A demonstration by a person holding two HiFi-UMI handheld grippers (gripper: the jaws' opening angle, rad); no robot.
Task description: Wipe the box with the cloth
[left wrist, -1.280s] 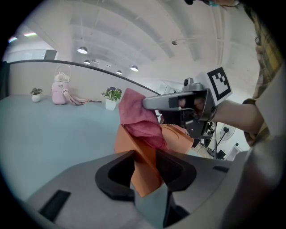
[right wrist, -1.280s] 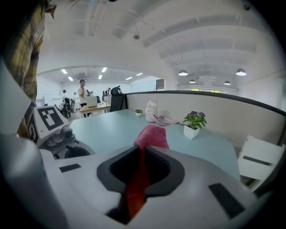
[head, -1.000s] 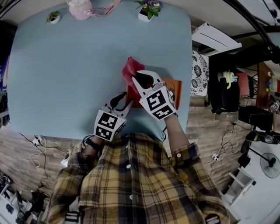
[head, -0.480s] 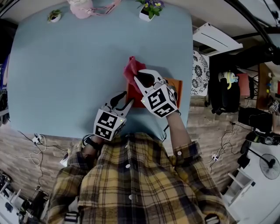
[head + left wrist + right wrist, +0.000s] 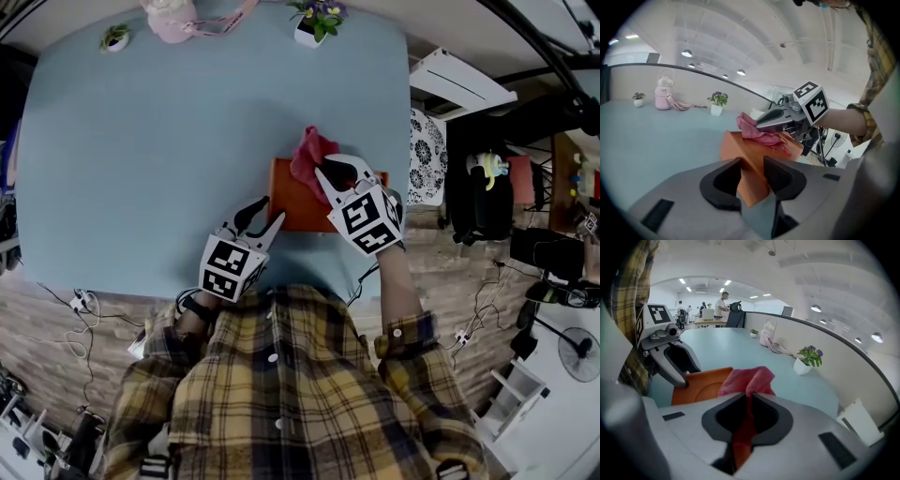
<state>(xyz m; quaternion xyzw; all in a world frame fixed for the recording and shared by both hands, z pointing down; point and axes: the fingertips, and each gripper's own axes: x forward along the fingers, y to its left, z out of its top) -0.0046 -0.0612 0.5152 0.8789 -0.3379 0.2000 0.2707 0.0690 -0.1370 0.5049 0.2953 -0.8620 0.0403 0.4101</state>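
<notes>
**Wipe under way: box pinned, cloth at far edge**

The left gripper [image 5: 265, 214] is closed on the near-left corner of the orange box [image 5: 298, 208]. Its jaws sit astride the wall with a pad on each side, which the left gripper view shows plainly. The box sits on the blue table [image 5: 141, 169], close to the person's edge and right of centre.

The right gripper [image 5: 330, 169] is clamped on the pink cloth [image 5: 311, 153]. Its jaws are together, with fabric running between them and a wad sticking out ahead. The wad lies on the box top at the far edge, and part of it seems to hang past that edge (I can't tell from the head view whether it touches the table).

My read is mid-wipe, with the top face only partly covered. To do the step well:
- Leave the left clamp as it is. It looks like the only thing stopping the box from sliding under a stroke.
- Lead with the cloth, not the jaw tips. The wad is small, so angle the gripper so that fabric stays between the tips and the box.
- Use light downward pressure and straight, overlapping passes along the long side.
- Stop short of the left gripper on strokes toward it, since the two are near each other.
- The contact patch looks narrow, so plan extra passes. The near strip and the right end likely need one.
</notes>
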